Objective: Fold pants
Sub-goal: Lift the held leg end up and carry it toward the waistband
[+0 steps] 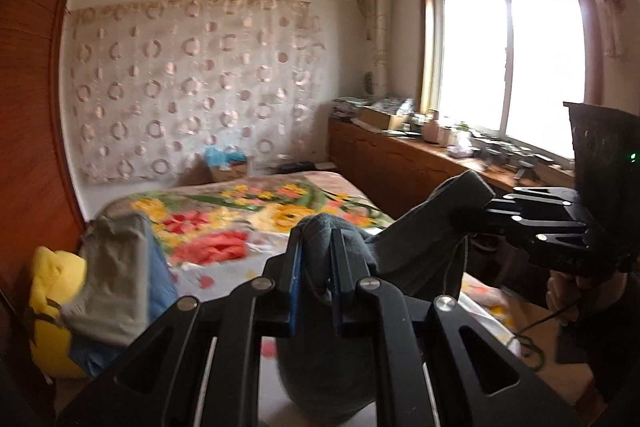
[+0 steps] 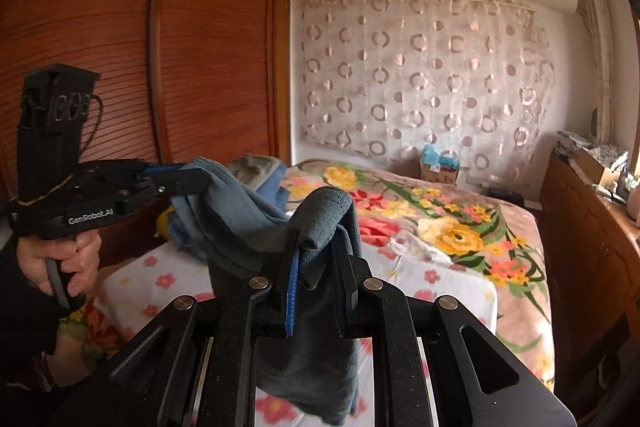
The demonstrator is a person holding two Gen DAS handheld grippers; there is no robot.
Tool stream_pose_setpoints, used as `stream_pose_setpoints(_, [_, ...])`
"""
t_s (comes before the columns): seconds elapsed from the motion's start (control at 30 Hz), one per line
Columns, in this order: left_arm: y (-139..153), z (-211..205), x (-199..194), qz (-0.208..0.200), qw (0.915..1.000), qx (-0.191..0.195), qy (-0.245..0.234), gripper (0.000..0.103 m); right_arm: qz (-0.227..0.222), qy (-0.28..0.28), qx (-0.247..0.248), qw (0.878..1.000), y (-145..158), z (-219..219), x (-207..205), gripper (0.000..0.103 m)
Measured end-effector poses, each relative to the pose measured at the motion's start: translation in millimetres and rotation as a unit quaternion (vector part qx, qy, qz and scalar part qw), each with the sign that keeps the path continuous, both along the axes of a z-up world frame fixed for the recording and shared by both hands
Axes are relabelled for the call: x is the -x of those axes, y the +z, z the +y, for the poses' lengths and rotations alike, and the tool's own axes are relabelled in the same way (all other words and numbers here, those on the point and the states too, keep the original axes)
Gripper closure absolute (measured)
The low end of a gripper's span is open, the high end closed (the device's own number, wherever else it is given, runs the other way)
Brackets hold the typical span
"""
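Pants (image 2: pixel 248 223), soft grey-blue knit, hang in the air between both tools above the bed (image 2: pixel 452 227). The left tool (image 1: pixel 316 251) and right tool (image 2: pixel 320 247) are each clamped on a bunched edge. Best to keep the held edge taut and level, then lower it evenly onto the flowered blanket (image 1: pixel 256 211) beyond.

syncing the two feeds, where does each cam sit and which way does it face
Left wrist: on the left claw, facing over the bed toward the window; right claw and hand show.
Right wrist: on the right claw, facing the wardrobe; left claw and hand show.
Shared: grey pants, bed, dotted curtain.
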State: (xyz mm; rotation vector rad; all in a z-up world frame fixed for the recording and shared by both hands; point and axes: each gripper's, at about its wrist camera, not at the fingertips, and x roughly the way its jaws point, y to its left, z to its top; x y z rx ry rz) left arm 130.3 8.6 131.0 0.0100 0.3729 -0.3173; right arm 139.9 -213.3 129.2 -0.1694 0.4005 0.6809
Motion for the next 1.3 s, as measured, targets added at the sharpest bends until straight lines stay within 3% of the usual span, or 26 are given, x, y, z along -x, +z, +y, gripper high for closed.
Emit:
stream_pose_setpoints(0.17, [33,10,-43,-0.029,0.9995,-0.004,0.014,0.094,-0.014,-0.023,-0.005,1.0,28,12,-56,0.091])
stream_pose_setpoints(0.27, [38,15,-56,-0.035,0.9992,-0.009,0.016,0.094,-0.014,-0.028,-0.009,0.999,35,14,-80,0.091])
stream_pose_setpoints(0.43, [-2,21,-60,0.004,0.9998,-0.013,0.014,0.094,0.051,-0.03,0.026,0.998,-11,18,-99,0.092])
stream_pose_setpoints(0.7, [-74,16,-20,0.068,0.9977,-0.008,0.005,0.094,0.121,-0.013,0.027,0.992,-73,12,-72,0.092])
stream_pose_setpoints(1.3, [-128,19,66,0.107,0.9939,0.005,-0.026,0.094,0.154,-0.005,0.027,0.988,-125,10,27,0.091])
